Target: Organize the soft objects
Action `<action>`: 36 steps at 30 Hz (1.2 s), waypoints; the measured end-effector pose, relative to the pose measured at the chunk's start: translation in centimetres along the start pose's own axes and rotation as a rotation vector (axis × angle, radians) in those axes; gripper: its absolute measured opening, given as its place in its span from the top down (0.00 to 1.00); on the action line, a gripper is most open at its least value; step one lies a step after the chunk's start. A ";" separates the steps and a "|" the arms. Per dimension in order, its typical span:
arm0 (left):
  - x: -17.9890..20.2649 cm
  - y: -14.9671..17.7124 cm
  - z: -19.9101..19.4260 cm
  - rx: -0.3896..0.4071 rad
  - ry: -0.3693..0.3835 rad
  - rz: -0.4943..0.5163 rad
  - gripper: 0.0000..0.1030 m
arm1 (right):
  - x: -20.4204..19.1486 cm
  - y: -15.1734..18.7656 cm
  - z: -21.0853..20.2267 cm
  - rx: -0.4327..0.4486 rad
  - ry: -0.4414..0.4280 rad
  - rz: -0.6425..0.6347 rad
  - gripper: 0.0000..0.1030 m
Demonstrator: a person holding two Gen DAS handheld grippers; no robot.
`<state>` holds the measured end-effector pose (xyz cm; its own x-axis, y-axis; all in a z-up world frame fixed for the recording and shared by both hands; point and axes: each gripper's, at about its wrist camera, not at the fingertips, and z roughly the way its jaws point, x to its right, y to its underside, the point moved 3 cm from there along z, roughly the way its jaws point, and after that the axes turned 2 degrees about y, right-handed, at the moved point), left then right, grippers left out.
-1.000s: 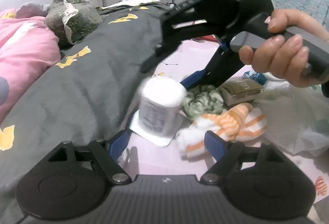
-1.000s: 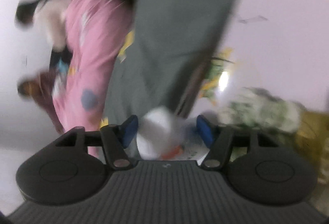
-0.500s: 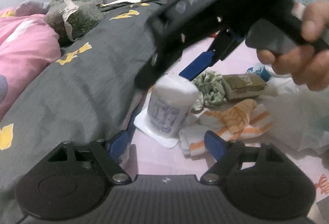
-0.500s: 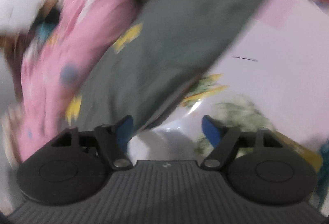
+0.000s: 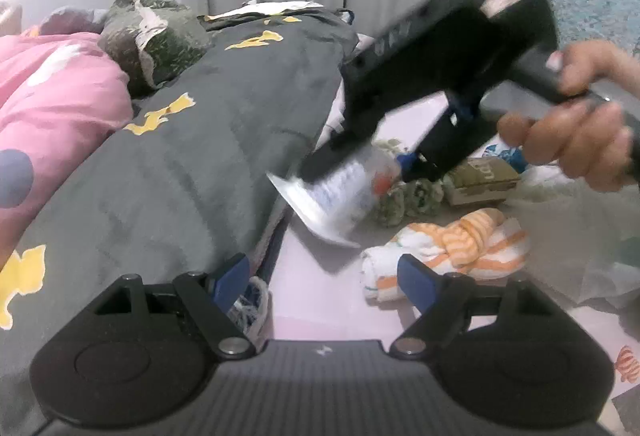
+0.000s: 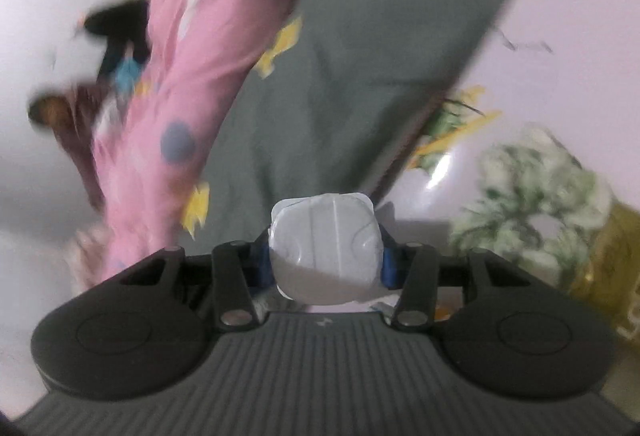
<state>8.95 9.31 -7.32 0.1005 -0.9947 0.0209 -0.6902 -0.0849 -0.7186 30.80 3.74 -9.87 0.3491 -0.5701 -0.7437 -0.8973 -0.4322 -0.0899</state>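
right gripper (image 6: 326,260): jaws just closed, now pinching white cup (image 6: 324,248), lifted tilted at frame centre, previously standing on bed sheet (image 5: 320,300) | left gripper (image 5: 324,276): jaws spread, empty, low centre | striped towel (image 5: 460,244) untouched; cup ready for relocation.

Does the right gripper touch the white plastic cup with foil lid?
Touching. The right wrist view shows the right gripper with both blue pads pressed against the white plastic cup.
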 end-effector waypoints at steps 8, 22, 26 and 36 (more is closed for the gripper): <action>0.9 -0.4 0.8 0.000 0.013 0.035 0.20 | 3.2 -1.0 -3.4 0.102 0.070 0.109 0.49; 2.4 -2.8 3.1 0.004 0.094 0.028 0.45 | -0.2 2.2 -5.8 0.164 0.249 -0.006 0.42; 2.9 -2.2 3.3 0.004 0.121 0.018 0.47 | -0.5 2.2 -6.1 0.140 0.326 0.052 0.37; 2.5 -1.6 3.1 0.012 0.177 -0.036 0.48 | 0.9 1.9 -3.3 0.083 0.415 0.223 0.24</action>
<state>12.49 7.17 -8.30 -0.0031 -0.9858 0.1679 -0.6796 -0.1212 -0.7235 30.28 0.11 -8.50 0.2082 -0.8807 -0.4255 -0.9754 -0.2194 -0.0233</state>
